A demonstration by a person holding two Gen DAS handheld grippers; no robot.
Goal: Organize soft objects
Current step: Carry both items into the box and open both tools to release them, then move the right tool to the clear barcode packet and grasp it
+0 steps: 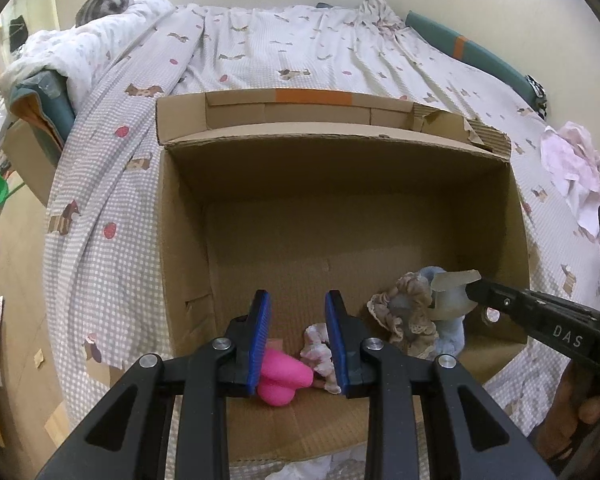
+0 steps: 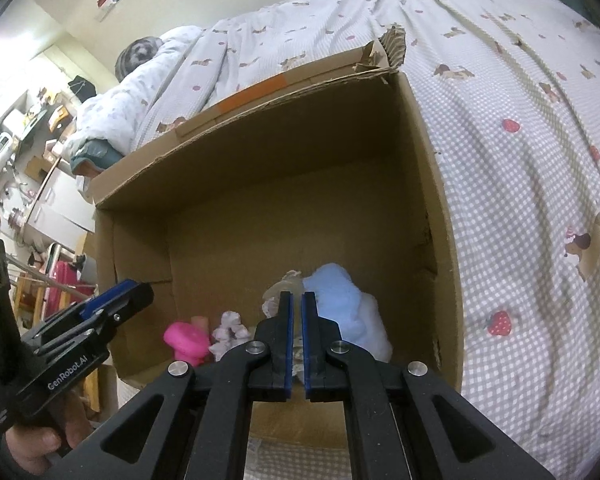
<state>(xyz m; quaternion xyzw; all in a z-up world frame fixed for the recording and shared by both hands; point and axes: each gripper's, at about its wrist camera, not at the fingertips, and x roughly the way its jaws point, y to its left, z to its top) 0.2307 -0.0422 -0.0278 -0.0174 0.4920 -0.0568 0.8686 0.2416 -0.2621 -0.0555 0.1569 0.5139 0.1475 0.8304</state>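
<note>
Two grippers over the brown corrugated cardboard box (image 1: 180, 240): left gripper (image 1: 298, 344) spread apart above a glossy pink rubbery toy (image 1: 284, 380); right gripper (image 2: 297, 340) pinched onto a translucent floppy piece (image 1: 452, 292) beside the fluffy blue cloth (image 2: 340, 300).

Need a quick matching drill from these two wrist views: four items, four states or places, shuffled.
1. left tool
2. right tool
3. pink toy
4. pink-white cloth

A. lying on the bedspread outside the box
B. open, holding nothing
C. on the box floor
D. nearly shut on a pale translucent piece

Pairs: 1-B, 2-D, 3-C, 4-A
</note>
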